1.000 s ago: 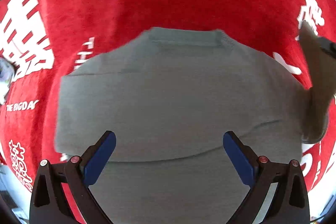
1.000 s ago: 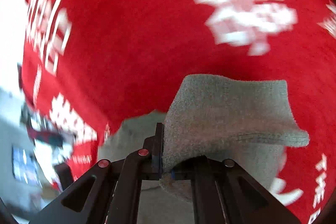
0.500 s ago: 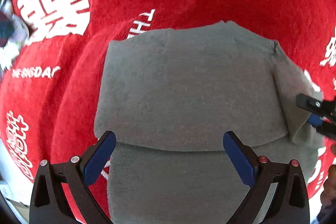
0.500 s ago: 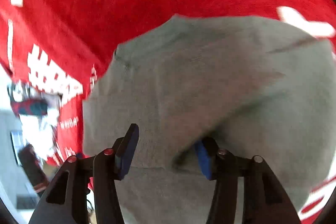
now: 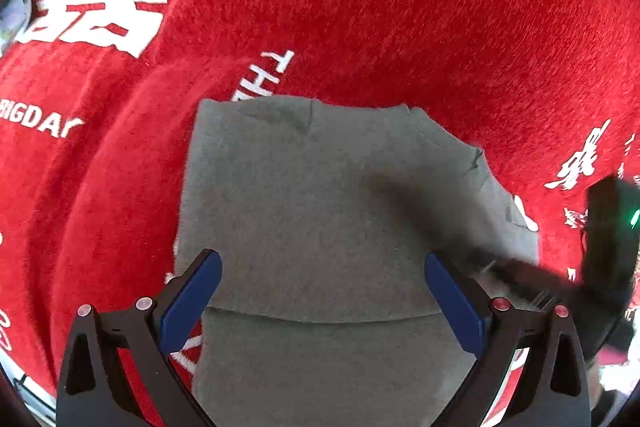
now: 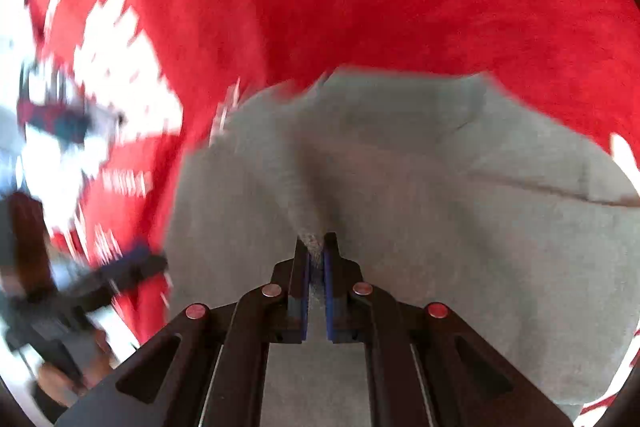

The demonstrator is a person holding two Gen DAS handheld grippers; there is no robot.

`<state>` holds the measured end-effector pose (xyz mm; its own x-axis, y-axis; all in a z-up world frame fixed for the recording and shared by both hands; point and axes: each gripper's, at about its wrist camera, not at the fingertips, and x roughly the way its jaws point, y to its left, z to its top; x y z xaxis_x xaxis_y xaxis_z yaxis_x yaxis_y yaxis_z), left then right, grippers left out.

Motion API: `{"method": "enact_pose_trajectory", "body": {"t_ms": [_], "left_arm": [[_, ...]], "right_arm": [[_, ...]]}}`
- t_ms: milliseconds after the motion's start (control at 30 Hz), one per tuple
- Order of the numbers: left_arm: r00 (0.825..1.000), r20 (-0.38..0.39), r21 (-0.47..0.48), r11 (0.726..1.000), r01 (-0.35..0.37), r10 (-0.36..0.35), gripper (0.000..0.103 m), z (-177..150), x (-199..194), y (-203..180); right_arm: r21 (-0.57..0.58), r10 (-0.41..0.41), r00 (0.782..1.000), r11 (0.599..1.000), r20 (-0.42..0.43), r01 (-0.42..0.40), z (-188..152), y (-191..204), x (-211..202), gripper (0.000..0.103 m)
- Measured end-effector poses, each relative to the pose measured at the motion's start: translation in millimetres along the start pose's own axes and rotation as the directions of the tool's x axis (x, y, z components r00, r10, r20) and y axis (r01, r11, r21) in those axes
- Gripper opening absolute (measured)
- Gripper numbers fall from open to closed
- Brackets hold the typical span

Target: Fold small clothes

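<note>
A small grey knitted garment point(image 5: 320, 195) lies flat on the red blanket, with one layer folded over and a hem line across its near part. My left gripper point(image 5: 320, 259) hovers open just above it, blue pads wide apart and nothing between them. In the right wrist view my right gripper point(image 6: 316, 247) is closing its jaws on a raised ridge of the grey garment point(image 6: 440, 207), and the cloth is pinched between the blue pads. The right tool's black body point(image 5: 608, 235) shows blurred at the garment's right side.
A red fleece blanket point(image 5: 360, 7) with white characters and lettering covers the whole surface under the garment. Blurred room clutter point(image 6: 60, 123) and a hand point(image 6: 56, 383) on the left tool show at the left edge of the right wrist view.
The right gripper carried a grey sleeve over the garment, opened and dropped it, then closed again on a ridge of cloth. The left gripper stayed open while shifting sideways over the garment.
</note>
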<state>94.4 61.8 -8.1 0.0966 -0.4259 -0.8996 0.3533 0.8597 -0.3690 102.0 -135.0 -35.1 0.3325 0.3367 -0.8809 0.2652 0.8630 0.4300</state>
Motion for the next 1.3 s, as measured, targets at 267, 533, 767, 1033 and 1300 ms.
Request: {"method": "enact_pose_trajectory", "body": {"t_ms": [267, 533, 767, 1033, 1300], "left_arm": [[0.996, -0.085, 0.007, 0.999, 0.031, -0.031, 0.102, -6, 34, -10], [0.992, -0.127, 0.028, 1.000, -0.008, 0.011, 0.077, -3, 62, -38], [0.995, -0.102, 0.038, 0.999, 0.007, -0.003, 0.008, 1, 46, -38], [0.994, -0.108, 0.094, 0.995, -0.025, 0.035, 0.008, -31, 49, -34], [0.984, -0.055, 0.166, 0.974, -0.156, 0.167, 0.008, -24, 18, -23]], "right_arm": [[0.055, 0.007, 0.999, 0.998, -0.037, -0.005, -43, -14, -25, 0.065], [0.669, 0.088, 0.992, 0.733, 0.088, -0.124, -126, -174, -75, 0.065], [0.671, 0.042, 0.985, 0.728, 0.167, -0.144, -113, -200, -92, 0.006], [0.547, -0.010, 0.998, 0.837, 0.070, -0.030, -113, -184, -67, 0.006], [0.533, 0.026, 1.000, 0.846, -0.011, -0.017, -123, -186, -94, 0.028]]}}
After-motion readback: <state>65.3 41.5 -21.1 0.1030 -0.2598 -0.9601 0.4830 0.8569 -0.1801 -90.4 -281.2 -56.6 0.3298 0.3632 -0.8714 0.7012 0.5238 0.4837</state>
